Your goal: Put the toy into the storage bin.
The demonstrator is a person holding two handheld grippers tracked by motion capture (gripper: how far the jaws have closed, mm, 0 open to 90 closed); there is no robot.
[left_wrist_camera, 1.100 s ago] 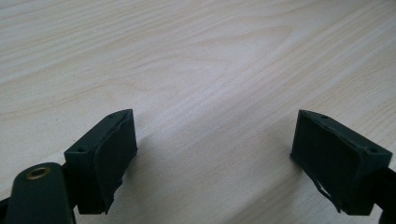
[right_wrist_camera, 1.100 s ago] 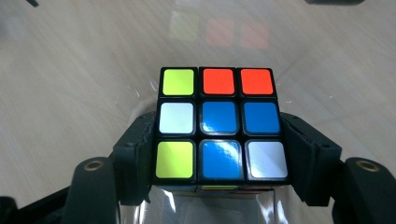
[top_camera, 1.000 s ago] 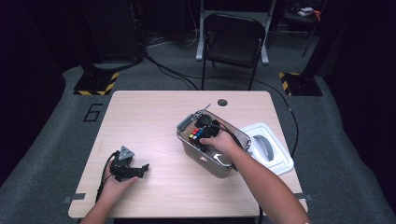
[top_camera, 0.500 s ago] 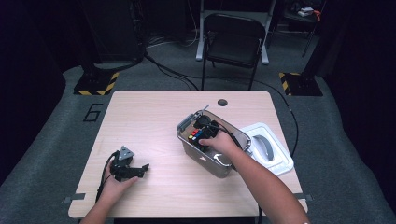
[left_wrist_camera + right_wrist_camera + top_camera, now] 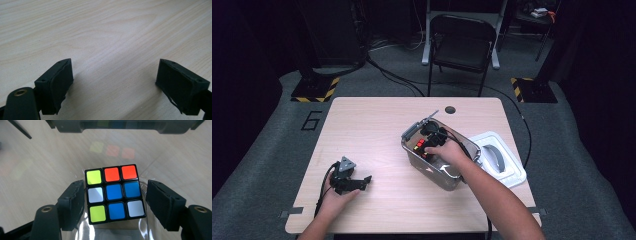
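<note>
- Two black jaws of my right gripper point(image 5: 115, 202) flank the multicoloured puzzle cube point(image 5: 114, 193); they have just been opening, with a slim gap on each side, so the pads no longer press it.
- The cube sits on the floor of the clear plastic storage box point(image 5: 439, 170), between my fingers point(image 5: 71, 205).
- My left gripper point(image 5: 115, 85) rests on the pale wooden table point(image 5: 377, 125), jaws wide apart, nothing between them.

Wooden table point(image 5: 377, 130), light grain, round cable hole point(image 5: 450, 109) near far edge. White lid point(image 5: 507, 165) near table's right edge. Black folding chair point(image 5: 463, 45) beyond table. Hazard-striped stand bases point(image 5: 314, 91) on grey floor, both sides. Cables on floor.
</note>
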